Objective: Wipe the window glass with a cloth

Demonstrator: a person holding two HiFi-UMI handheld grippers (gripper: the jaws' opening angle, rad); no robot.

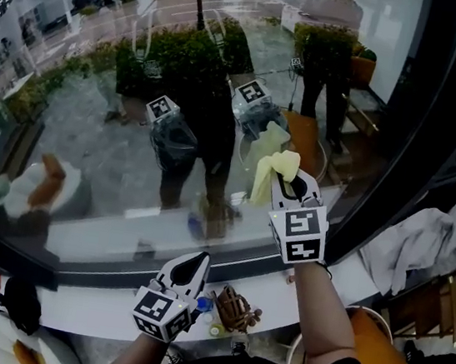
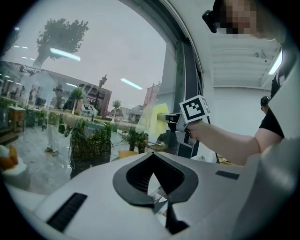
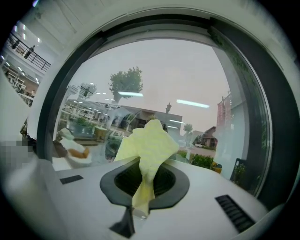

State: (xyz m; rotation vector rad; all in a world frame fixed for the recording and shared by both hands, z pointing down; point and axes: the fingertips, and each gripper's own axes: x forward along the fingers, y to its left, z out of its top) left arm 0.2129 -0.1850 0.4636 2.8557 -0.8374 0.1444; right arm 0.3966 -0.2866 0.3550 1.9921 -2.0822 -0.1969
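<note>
Window glass [image 1: 91, 141] fills most of the view, w/ a white surface [image 1: 93, 305] along 6 o'clock. 2 tools: R tool [image 1: 285, 179] at 1 o'clock, clamped on 1 yellow cloth [image 1: 270, 168] right by the glass; L tool [image 1: 199, 259] at 6, jaws together, empty.

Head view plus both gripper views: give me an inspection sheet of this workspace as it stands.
Surface: white sill running below the window glass.
Job's things: yellow cloth held up at the glass; whether it touches is unclear.
Clutter: brown object and small blue item on the sill; black item at its left end.
Grippers: right tongs shut on the yellow cloth; left tongs shut, empty, low over the sill.
Cables: nothing seen.
Surroundings: dark window frame, hedges outside, white fabric and an orange seat at right.
</note>
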